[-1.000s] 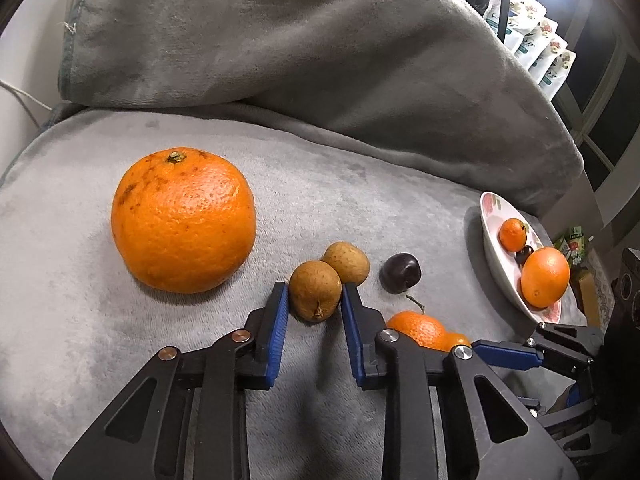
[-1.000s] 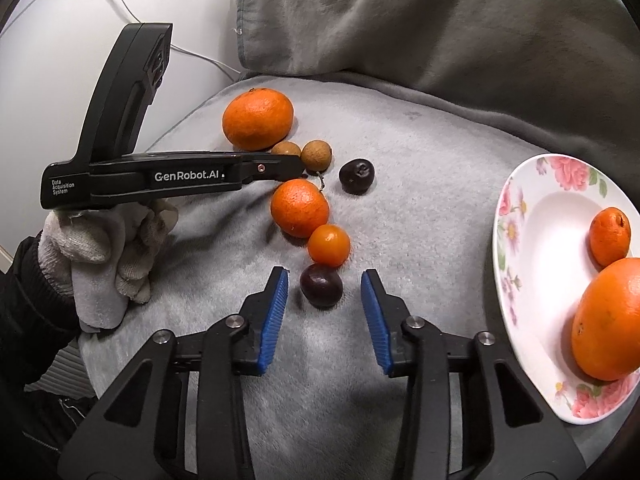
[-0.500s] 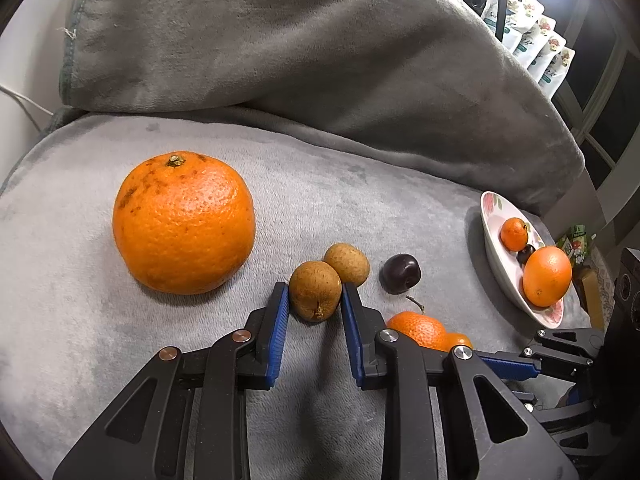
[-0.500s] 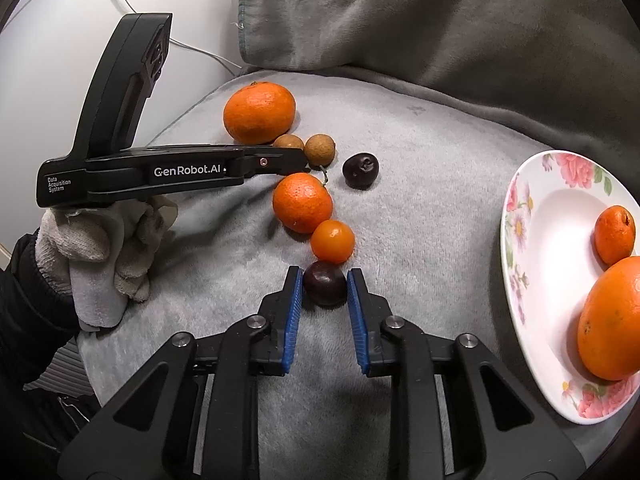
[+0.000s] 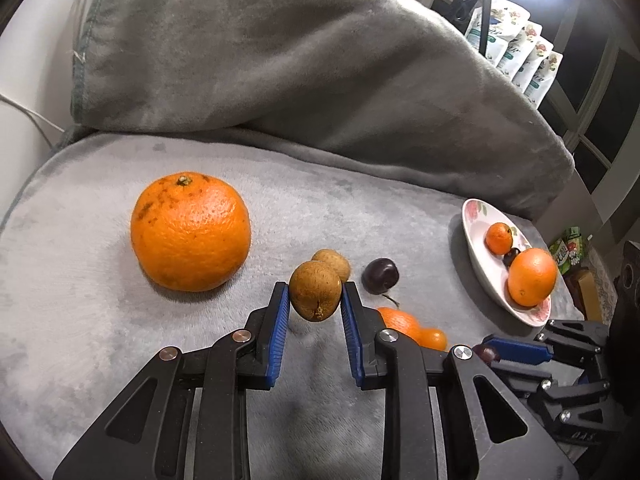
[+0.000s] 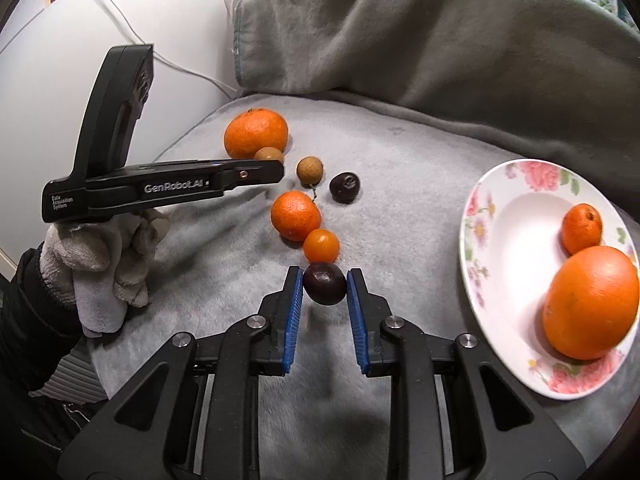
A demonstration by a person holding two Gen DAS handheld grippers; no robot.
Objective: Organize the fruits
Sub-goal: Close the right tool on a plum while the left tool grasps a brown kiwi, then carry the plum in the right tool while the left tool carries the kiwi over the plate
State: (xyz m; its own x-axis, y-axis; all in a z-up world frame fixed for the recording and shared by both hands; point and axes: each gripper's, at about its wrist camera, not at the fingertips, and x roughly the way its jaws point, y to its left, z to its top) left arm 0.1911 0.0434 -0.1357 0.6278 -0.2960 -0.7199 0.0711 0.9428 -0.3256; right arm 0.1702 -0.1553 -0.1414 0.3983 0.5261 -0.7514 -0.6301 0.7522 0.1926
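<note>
My left gripper (image 5: 315, 300) is shut on a brown longan (image 5: 315, 297) and holds it a little above the grey blanket. A second longan (image 5: 334, 263), a dark cherry (image 5: 380, 276) and a big orange (image 5: 191, 232) lie beside it. My right gripper (image 6: 324, 285) is shut on a dark cherry (image 6: 324, 283), just in front of a small orange kumquat (image 6: 321, 245) and a tangerine (image 6: 295, 216). A flowered white plate (image 6: 504, 240) at the right holds an orange (image 6: 591, 302) and a small tangerine (image 6: 582, 228).
A folded grey blanket (image 5: 304, 60) rises behind the fruit. A white wall with cables (image 6: 132, 32) is at the left. The left gripper's body and a gloved hand (image 6: 100, 248) show in the right wrist view. Packets (image 5: 516, 56) stand at the far right.
My left gripper has lifted the longan off the blanket. My right gripper closed from wide open onto the dark cherry.
</note>
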